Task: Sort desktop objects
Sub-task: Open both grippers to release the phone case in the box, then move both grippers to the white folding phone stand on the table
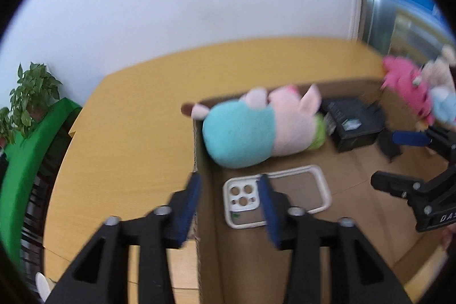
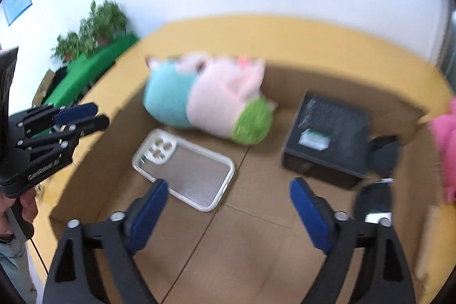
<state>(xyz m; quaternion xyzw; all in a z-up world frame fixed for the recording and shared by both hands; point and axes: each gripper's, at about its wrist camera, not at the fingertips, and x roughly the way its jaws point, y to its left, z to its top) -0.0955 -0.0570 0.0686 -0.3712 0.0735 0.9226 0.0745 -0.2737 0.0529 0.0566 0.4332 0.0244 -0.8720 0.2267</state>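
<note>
An open cardboard box [image 1: 205,247] [image 2: 85,161] sits on a yellow table [image 1: 128,118] [image 2: 285,33]. Inside lie a teal, pink and green plush toy [image 1: 256,127] [image 2: 208,99], a clear phone case [image 1: 279,195] [image 2: 185,167] and a black box [image 1: 353,121] [image 2: 327,138]. My left gripper [image 1: 230,184] is open and empty, straddling the box's left wall above the phone case; it also shows in the right wrist view [image 2: 82,116]. My right gripper [image 2: 228,190] is open and empty over the box floor; it also shows in the left wrist view [image 1: 399,161].
A pink plush [image 1: 404,81] [image 2: 444,138] and other soft toys [image 1: 441,101] sit at the box's right edge. Small black items [image 2: 376,190] lie in the box's right corner. A green surface [image 1: 34,138] with potted plants [image 2: 94,27] stands left of the table.
</note>
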